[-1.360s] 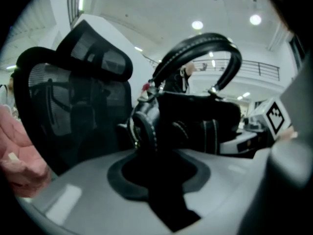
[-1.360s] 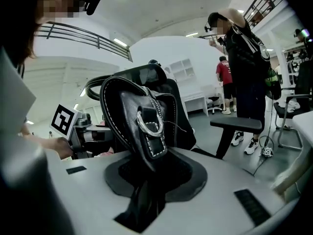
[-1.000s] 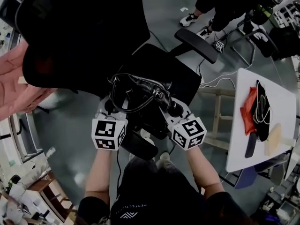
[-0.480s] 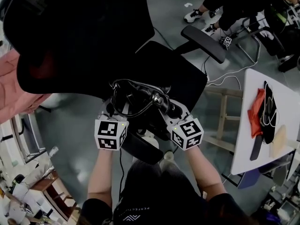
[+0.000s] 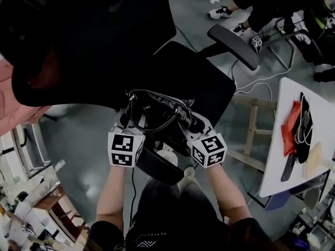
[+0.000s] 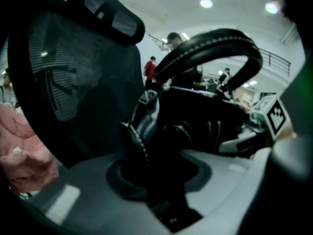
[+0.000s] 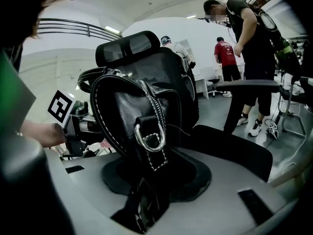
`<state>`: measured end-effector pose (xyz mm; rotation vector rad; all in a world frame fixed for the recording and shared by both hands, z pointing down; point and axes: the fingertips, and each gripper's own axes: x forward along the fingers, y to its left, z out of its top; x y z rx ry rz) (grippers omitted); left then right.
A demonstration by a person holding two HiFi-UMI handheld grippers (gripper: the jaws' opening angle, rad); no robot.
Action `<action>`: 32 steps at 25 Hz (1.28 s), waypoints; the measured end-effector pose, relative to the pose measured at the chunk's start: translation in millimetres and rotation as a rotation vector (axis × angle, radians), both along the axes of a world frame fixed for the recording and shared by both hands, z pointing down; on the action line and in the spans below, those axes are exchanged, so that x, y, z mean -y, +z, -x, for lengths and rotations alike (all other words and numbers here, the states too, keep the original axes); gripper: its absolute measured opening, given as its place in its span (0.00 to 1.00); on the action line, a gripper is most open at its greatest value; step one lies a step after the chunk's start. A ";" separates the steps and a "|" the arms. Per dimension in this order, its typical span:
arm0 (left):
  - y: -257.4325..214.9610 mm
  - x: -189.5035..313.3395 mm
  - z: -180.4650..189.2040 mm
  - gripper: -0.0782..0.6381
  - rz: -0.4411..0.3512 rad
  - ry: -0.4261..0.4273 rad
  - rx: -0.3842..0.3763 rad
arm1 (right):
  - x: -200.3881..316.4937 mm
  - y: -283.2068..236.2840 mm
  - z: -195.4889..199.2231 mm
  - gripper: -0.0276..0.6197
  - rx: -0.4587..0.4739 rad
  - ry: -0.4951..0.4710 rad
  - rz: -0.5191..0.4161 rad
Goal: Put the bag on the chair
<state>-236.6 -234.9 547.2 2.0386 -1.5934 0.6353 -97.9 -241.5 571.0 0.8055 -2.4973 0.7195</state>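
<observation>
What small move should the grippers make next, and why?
Probably open both jaws fully: the black leather bag is low over the black chair seat, its ends between the jaws of the left gripper and right gripper, which have just been opening.

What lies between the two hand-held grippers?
The black bag, over the chair seat, seen in the head view. Its ends sit between the jaws of the left hand-held gripper and right hand-held gripper, which have just been opening.

The bag was black with white stitches. The chair was black. The table at the right was white.
</observation>
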 end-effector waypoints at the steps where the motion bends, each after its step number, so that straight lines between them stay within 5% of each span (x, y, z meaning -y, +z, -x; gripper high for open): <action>1: 0.9 0.3 0.0 0.29 0.000 0.006 0.004 | -0.2 1.9 -0.1 0.25 -0.002 0.001 0.002; 12: 9.0 9.3 -20.0 0.33 0.046 0.087 -0.035 | 3.2 29.3 -23.4 0.27 -0.028 0.067 0.068; 21: 13.8 15.2 -36.7 0.33 0.079 0.151 0.004 | 5.4 41.5 -38.5 0.29 -0.021 0.129 0.086; 32: 15.1 18.5 -36.5 0.34 0.086 0.143 0.020 | 8.2 46.8 -41.1 0.35 -0.037 0.148 0.102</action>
